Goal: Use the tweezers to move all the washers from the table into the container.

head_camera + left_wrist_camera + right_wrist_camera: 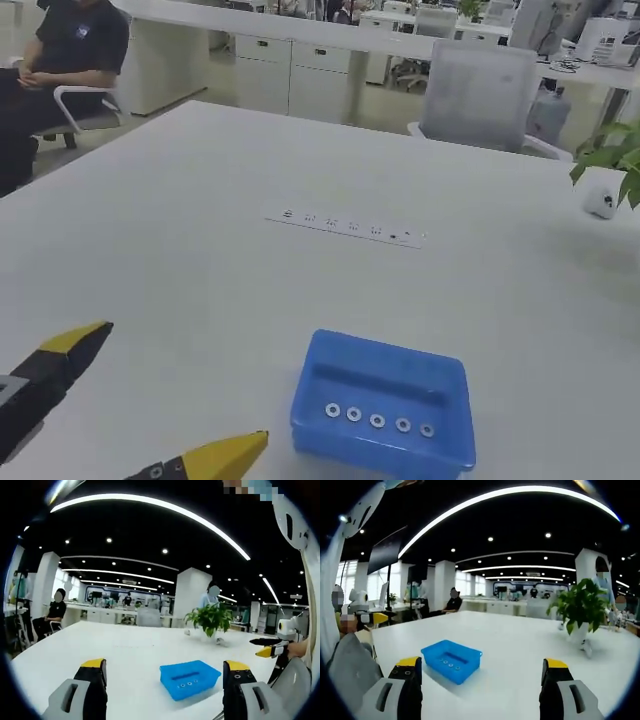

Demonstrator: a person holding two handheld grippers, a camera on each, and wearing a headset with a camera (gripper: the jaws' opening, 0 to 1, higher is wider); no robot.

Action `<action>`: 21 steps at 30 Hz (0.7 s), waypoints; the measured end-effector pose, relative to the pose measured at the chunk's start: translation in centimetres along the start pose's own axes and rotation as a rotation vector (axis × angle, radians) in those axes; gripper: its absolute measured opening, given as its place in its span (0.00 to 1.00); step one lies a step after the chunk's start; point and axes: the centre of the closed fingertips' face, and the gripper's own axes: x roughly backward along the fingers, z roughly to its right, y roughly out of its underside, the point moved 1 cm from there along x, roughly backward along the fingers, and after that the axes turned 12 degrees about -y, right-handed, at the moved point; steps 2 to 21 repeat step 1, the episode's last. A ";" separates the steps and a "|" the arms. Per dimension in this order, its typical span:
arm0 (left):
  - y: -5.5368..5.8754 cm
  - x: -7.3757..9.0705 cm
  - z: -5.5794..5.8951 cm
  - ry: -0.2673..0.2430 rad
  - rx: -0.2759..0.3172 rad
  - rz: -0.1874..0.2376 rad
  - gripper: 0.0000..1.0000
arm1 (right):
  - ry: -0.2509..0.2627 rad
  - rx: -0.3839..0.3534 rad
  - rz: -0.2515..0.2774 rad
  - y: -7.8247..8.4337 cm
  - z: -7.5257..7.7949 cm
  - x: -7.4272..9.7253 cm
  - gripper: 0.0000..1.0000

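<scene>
1. The left gripper [164, 664] has its jaws wide apart, with nothing between them. The right gripper [481, 660] is the same: spread and empty.
2. The container [370, 445] stands ahead of the left gripper, a little right of the middle of its gap. From the right gripper it is ahead and to the left, past the left jaw. It touches neither tool.
3. Five washers [377, 420] lie flat in one row on the container floor, close to the wall nearer to the tools.
4. I judge the washers to be light, stiff, thin metal, and slippery on smooth plastic or on the table. They will not break, but they slide away or flip easily when pushed. The best hold is on the ring itself, one tweezer tip through the hole and the other outside the rim, with a gentle squeeze.
5. Some things are hard to make out:
   - Where the tweezers are I cannot tell.
   - Low in the head view, a gripper [158, 392] is cut off by the picture edge. It is probably the left one, but I am not sure.
   - The table close under both tools is hidden behind the jaws, so washers may lie there unseen.
</scene>
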 end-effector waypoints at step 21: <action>0.0 0.0 -0.1 0.000 0.008 0.003 0.99 | 0.002 -0.006 0.001 0.0 0.1 0.0 0.99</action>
